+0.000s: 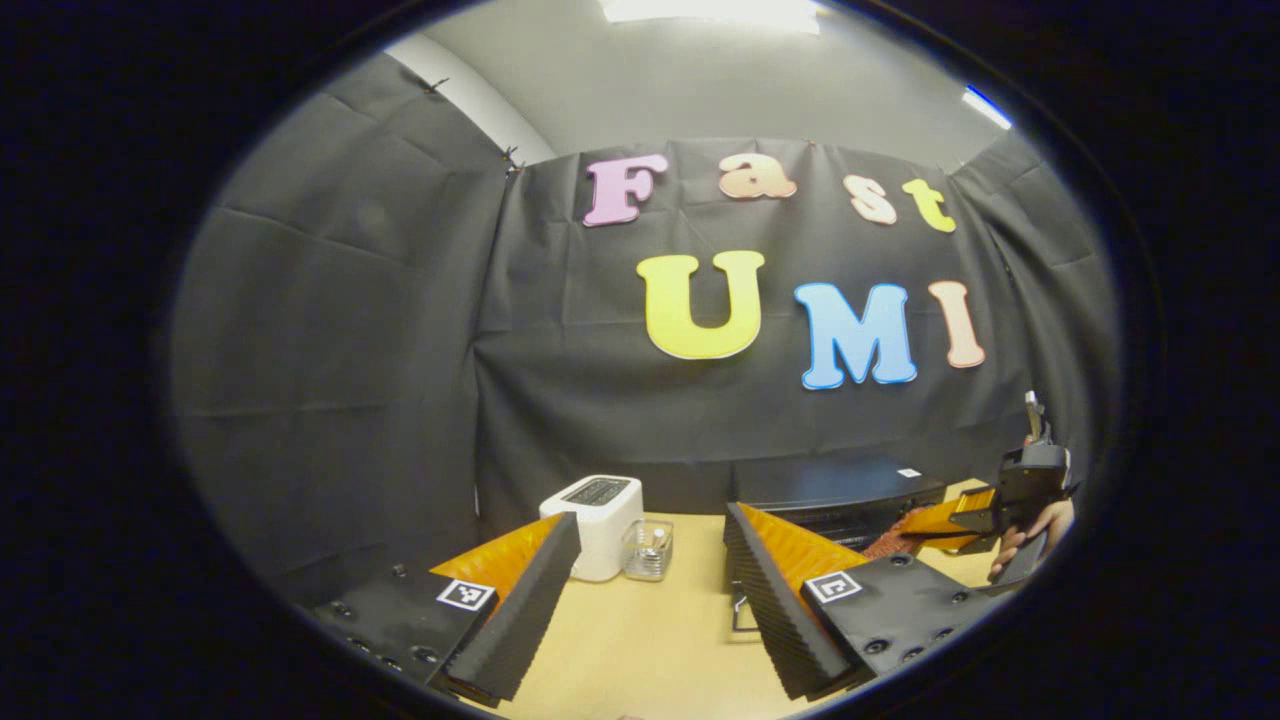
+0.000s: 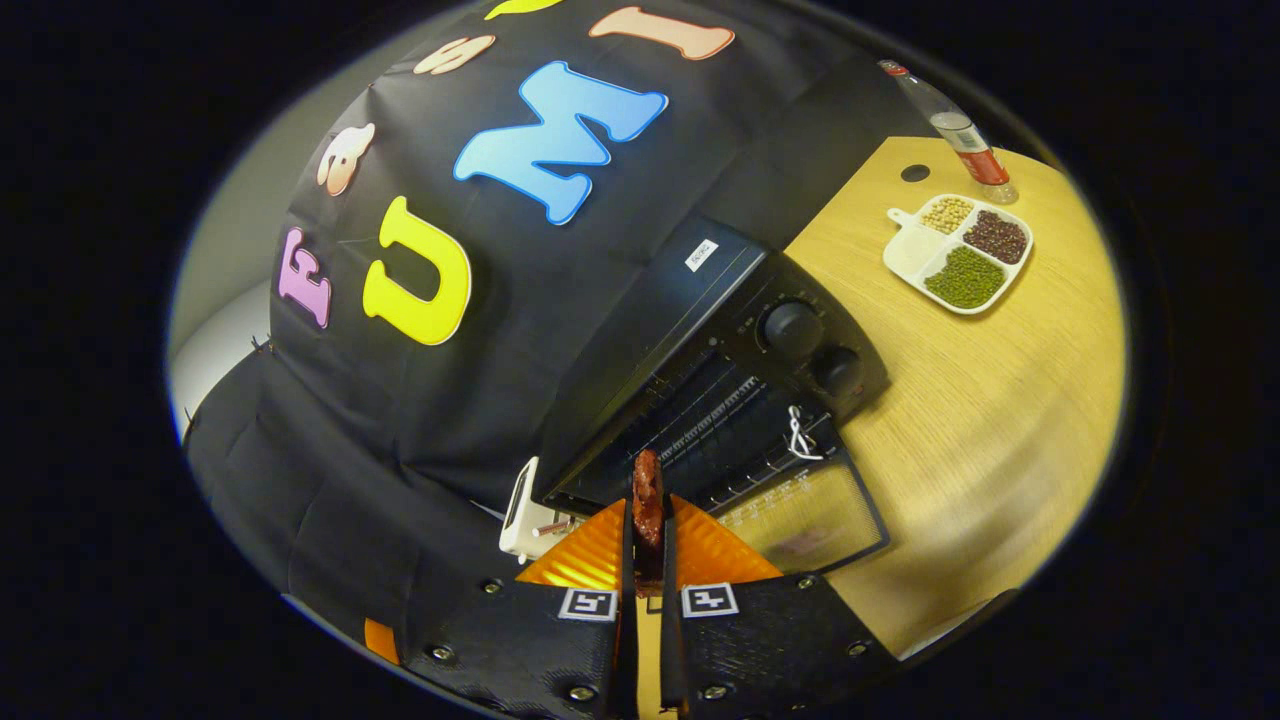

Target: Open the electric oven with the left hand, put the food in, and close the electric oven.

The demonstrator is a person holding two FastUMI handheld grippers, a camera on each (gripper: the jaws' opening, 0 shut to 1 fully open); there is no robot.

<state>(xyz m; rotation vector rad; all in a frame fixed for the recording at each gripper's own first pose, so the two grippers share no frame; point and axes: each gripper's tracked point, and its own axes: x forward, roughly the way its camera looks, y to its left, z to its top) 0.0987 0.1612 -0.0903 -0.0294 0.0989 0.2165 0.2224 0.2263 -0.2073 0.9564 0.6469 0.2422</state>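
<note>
The right gripper (image 2: pixel 648 545) pinches the food (image 2: pixel 647 500), probably soft and light, by its lower end before the open oven (image 2: pixel 720 330); left gripper (image 1: pixel 650 580) is spread.

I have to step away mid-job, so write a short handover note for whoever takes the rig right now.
Left gripper: open, holding nothing, above the table, facing the white toaster.
Right gripper: shut on the food, a thin reddish-brown piece, in front of the oven's mouth.
Electric oven: against the back wall, door folded down open.
Done: oven opened, food picked up.
Left: place the food on the rack inside, release, withdraw, then close the door with the left gripper.
</note>
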